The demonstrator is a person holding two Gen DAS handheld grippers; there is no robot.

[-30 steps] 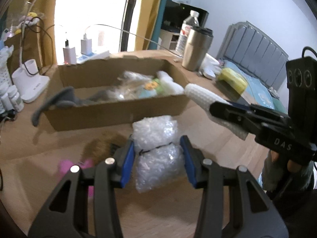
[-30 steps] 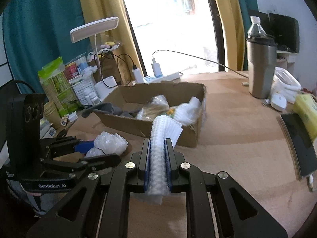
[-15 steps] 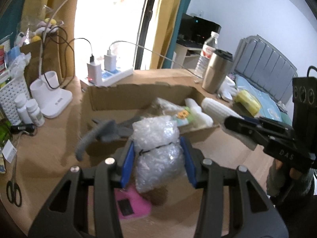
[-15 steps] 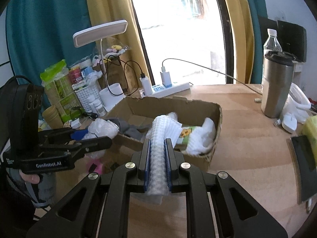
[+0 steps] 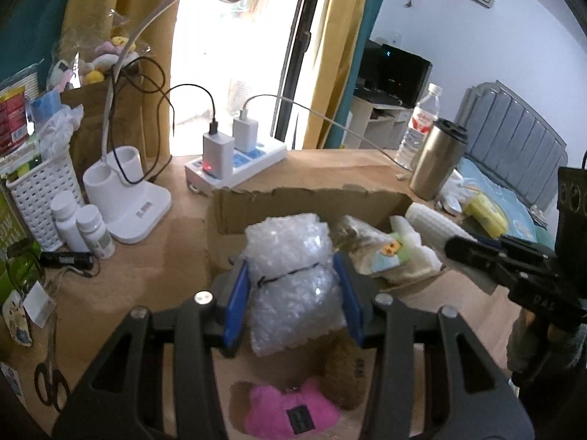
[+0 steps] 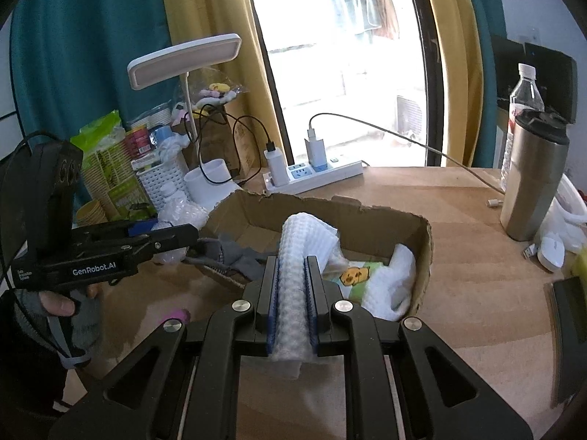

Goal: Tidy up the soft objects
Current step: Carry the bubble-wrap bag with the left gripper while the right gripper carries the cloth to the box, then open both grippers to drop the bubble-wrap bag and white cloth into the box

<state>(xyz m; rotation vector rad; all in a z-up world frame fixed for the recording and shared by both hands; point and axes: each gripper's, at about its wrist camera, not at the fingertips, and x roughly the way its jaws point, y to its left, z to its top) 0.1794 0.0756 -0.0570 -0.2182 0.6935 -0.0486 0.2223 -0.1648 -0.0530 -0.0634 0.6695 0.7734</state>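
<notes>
My left gripper is shut on a tied bundle of bubble wrap and holds it above the near left edge of the open cardboard box. My right gripper is shut on a white waffle-textured cloth, held over the box's near wall. In the box lie a grey cloth, a white towel and a packet with a yellow bear. A pink plush and a brown soft object lie on the table below the left gripper.
A white lamp base, pill bottles, a white basket and scissors are at the left. A power strip is behind the box. A steel tumbler and water bottle stand right.
Both grippers have risen and moved toward the box with their loads. The bubble wrap has left the table and now hangs over the box's edge.
</notes>
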